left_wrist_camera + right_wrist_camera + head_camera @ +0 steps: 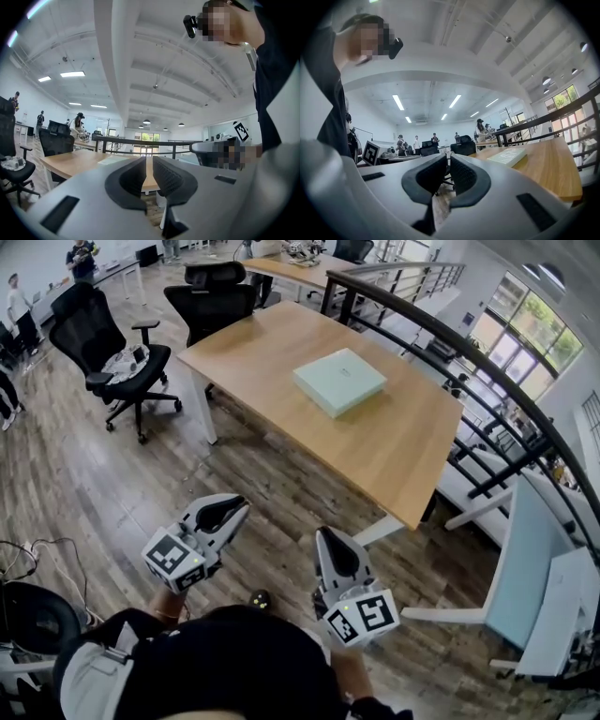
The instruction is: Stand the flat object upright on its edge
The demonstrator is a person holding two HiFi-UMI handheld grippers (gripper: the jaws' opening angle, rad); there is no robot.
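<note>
- My left gripper (232, 509), grey with black ribbed pads, is held level with its jaws drawn in to a thin slit. Its own view shows nothing between them.
- My right gripper (329, 537) sits just beside it on the right, pointing much the same way. Its jaws are also pinched to a sliver, with nothing caught in them.
- Beneath both tips is the brown wood-plank floor (103, 484); neither gripper touches anything.
- Ahead of the tips, and apart from them, stands the light wooden rectangular table (403, 451) on white legs. Its near corner is in front of the right gripper.
- The pale green flat square box (339, 381) lies flat on its broad face near the middle of that tabletop. It is well beyond both grippers, and in the right gripper view it shows to the right of the jaws.
- Ahead and to the left of the left gripper, off the table's left end, stand two black office chairs (111, 348) on castors.
- Past the table, on the right gripper's side, a black metal railing (469, 352) curves along.
- Farther off beyond the chairs, a few people (17, 306) stand by other desks.
</note>
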